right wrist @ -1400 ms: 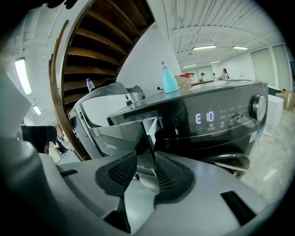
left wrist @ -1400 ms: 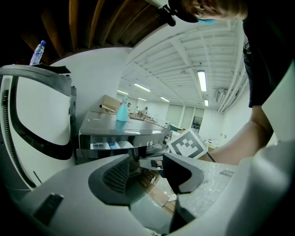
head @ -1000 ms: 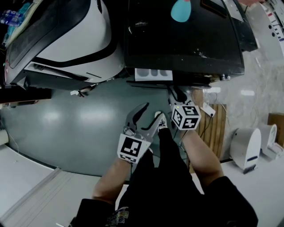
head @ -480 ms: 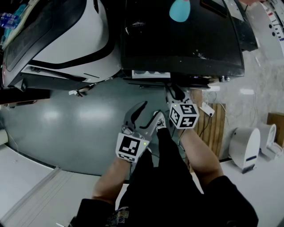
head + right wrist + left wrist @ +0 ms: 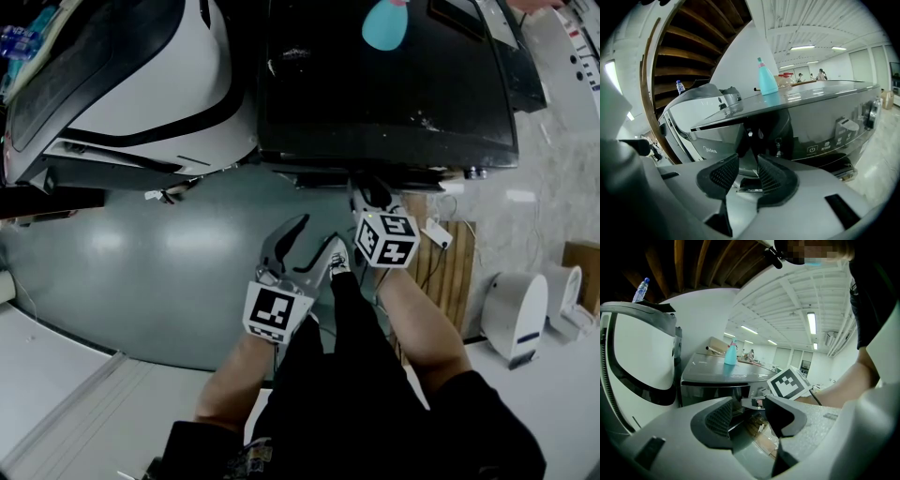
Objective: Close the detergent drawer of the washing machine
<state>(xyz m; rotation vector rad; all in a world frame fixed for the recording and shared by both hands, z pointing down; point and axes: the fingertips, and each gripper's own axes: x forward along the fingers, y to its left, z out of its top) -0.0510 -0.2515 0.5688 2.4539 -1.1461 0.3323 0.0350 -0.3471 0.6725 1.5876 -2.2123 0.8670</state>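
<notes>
Our left claw (image 5: 320, 238) hangs wide open and empty over the floor (image 5: 141, 253) | our right claw (image 5: 368, 194), jaws half apart and gripping nothing, is right at the drawer (image 5: 717, 140) | drawer sits all but flush in the dark washer (image 5: 394, 94) | blue bottle (image 5: 382, 23) on top

A bottle (image 5: 382, 25) stands on the washing machine (image 5: 394, 94).

Your head view looks steeply down from above onto the dark washing machine (image 5: 384, 84). Left gripper view sits low, a bit back, facing its front; right gripper view faces it from really close. All three share the teal bottle (image 5: 382, 26) on top
</notes>
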